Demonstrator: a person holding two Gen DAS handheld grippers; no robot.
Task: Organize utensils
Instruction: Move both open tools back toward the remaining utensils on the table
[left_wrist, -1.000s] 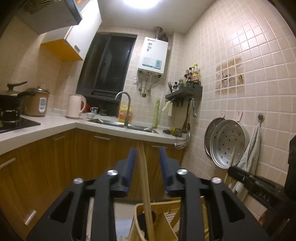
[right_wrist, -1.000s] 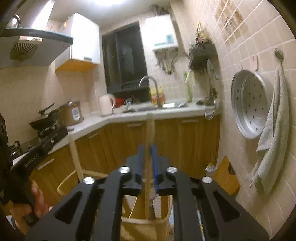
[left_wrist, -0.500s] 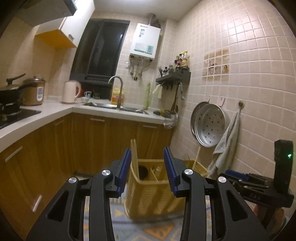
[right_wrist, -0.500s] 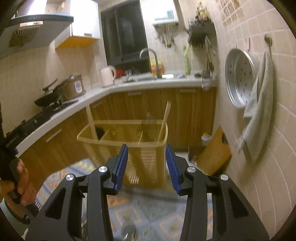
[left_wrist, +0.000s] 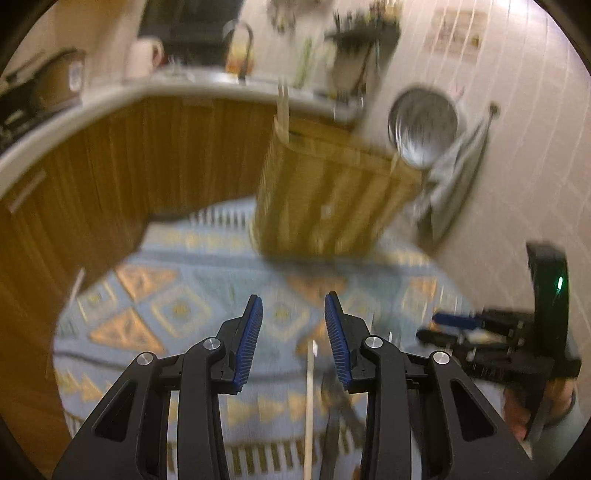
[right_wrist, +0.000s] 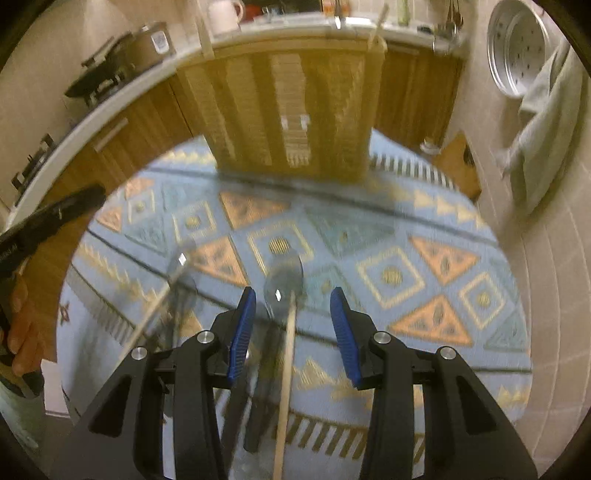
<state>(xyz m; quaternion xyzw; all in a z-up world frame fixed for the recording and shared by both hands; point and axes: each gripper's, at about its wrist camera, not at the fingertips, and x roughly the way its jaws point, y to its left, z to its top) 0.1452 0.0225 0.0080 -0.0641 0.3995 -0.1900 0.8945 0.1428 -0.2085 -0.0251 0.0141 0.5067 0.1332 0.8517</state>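
A yellow slatted basket (left_wrist: 332, 192) stands on a blue patterned rug (left_wrist: 184, 306), with wooden handles sticking up from it; it also shows in the right wrist view (right_wrist: 291, 110). Utensils lie on the rug (right_wrist: 388, 273): a wooden-handled spoon (right_wrist: 286, 295) between the fingers of my right gripper (right_wrist: 292, 328), a dark utensil (right_wrist: 266, 373) beside it, and another spoon (right_wrist: 162, 295) to the left. My right gripper is open above them. My left gripper (left_wrist: 293, 339) is open and empty over a pale stick (left_wrist: 309, 398) and a dark utensil (left_wrist: 332, 413). Both views are blurred.
Wooden cabinets (left_wrist: 92, 177) under a white counter curve around the left. A tiled wall (right_wrist: 546, 258) stands on the right with a hanging steamer tray (right_wrist: 517, 48) and a towel (right_wrist: 543, 122). A wooden board (right_wrist: 458, 166) leans at the wall's foot.
Both grippers have tipped down from the basket toward the rug. The utensils on the rug have come into view. The right gripper, shut on a wooden handle a second ago, is open.
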